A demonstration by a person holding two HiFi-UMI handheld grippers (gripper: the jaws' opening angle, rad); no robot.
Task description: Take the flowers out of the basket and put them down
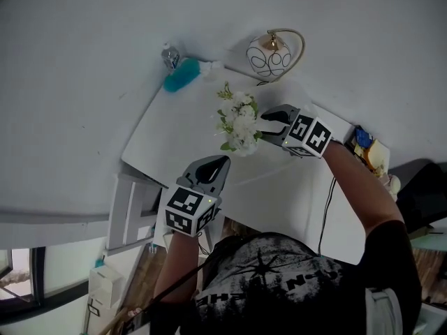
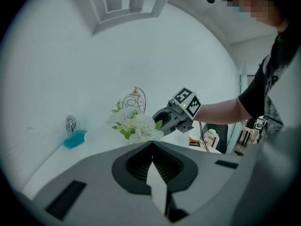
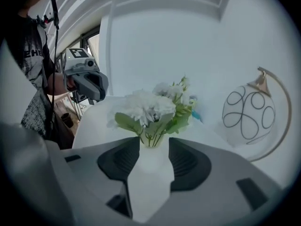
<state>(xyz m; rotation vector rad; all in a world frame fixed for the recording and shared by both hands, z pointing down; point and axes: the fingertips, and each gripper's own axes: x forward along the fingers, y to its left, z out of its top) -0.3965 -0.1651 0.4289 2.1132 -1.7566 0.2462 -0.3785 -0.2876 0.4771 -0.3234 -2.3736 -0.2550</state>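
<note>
Head view, from the left: a small bottle (image 1: 170, 56) and a blue duster (image 1: 181, 75) sit at the far corner of the white table (image 1: 174, 138). They are well away from the work, so I don't need to mind them.

Next comes my left gripper (image 1: 218, 165). It hangs over the near edge of the table. Its jaws are closed tight on each other, with nothing in them. I think it is just waiting here, out of the way, because one gripper is enough for this job.

Then the flowers (image 1: 239, 123), a white bunch with green leaves. They are over the middle of the table, and they look to be resting on it, though I can't see the spot where they touch. They are well apart from the wire ball.

My right gripper (image 1: 267, 124) is just beside the bunch, pointing right at it. Its jaws stand about half open. The thin stems sit at the mouth of the gap, and the pads are not pressing on them. To me that looks like letting go, so the flowers are put down.

Last, at the far right edge, is the wire ball (image 1: 271, 56) with its gold hoop. I think it is the basket.
</note>
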